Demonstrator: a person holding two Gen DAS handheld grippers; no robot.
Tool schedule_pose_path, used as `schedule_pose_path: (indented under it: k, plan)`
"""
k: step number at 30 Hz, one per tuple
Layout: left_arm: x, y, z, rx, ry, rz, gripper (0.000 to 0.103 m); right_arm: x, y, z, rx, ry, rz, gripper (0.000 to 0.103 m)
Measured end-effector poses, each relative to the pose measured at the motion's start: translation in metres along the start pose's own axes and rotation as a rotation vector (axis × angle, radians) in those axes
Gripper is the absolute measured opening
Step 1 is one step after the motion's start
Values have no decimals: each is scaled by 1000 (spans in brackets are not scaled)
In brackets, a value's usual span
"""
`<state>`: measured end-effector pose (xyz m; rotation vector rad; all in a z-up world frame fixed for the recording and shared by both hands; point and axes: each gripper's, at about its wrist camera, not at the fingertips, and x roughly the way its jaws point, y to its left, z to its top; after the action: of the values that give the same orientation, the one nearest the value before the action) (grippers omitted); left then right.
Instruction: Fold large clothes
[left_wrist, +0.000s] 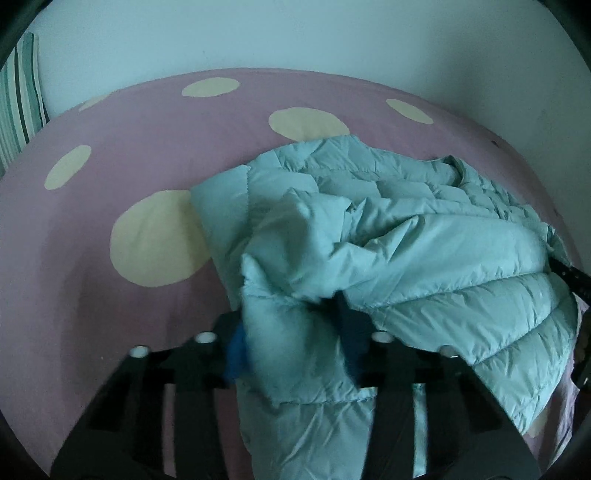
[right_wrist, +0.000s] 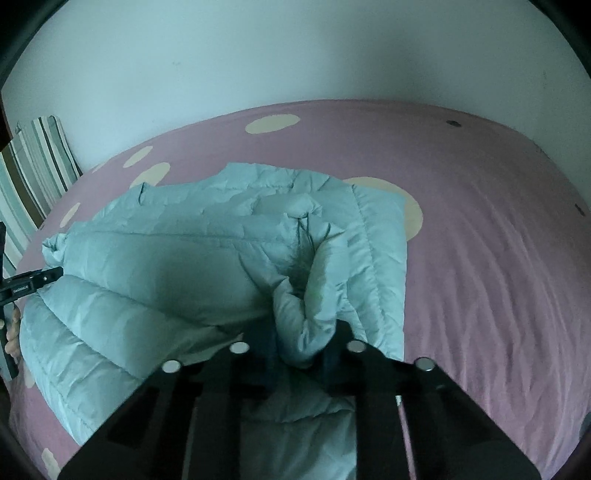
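Observation:
A pale green quilted puffer jacket (left_wrist: 388, 221) lies bunched on a pink bedsheet with cream dots (left_wrist: 110, 155). My left gripper (left_wrist: 291, 317) is shut on a fold of the jacket's edge and holds it up off the bed. In the right wrist view the same jacket (right_wrist: 166, 258) spreads to the left. My right gripper (right_wrist: 303, 343) is shut on another bunched fold of it. The fingertips of both grippers are buried in fabric. The right gripper's body (left_wrist: 569, 280) shows at the jacket's right edge in the left wrist view.
A striped pillow (right_wrist: 33, 173) leans at the bed's left end against a white wall (right_wrist: 295, 55). The pink sheet (right_wrist: 498, 258) stretches to the right of the jacket. The left gripper's body and the person's hand (right_wrist: 14, 295) show at the far left.

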<state>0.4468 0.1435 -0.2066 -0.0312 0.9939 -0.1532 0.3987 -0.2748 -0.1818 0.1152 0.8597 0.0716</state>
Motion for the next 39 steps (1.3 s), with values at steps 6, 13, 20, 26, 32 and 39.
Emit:
schedule_pose_path:
  k: [6, 13, 20, 26, 32, 39]
  plan:
    - [0, -4, -2, 33, -14, 57, 15, -3, 5, -2, -2, -19, -15, 10]
    - [-5, -9, -7, 60, -40, 89, 5, -5, 4, -2, 5, -28, -15, 8]
    - [-42, -19, -9, 71, -134, 109, 3, -33, 4, 0, 11, -85, -16, 7]
    - [-67, -28, 11, 75, -210, 124, 3, -49, 4, 23, 12, -149, -18, 7]
    - [-49, -32, 63, 90, -219, 201, 3, -27, 6, 72, 0, -166, -39, 7]
    - [19, -26, 103, 45, -134, 302, 3, 39, 12, 120, -8, -90, -74, 7]
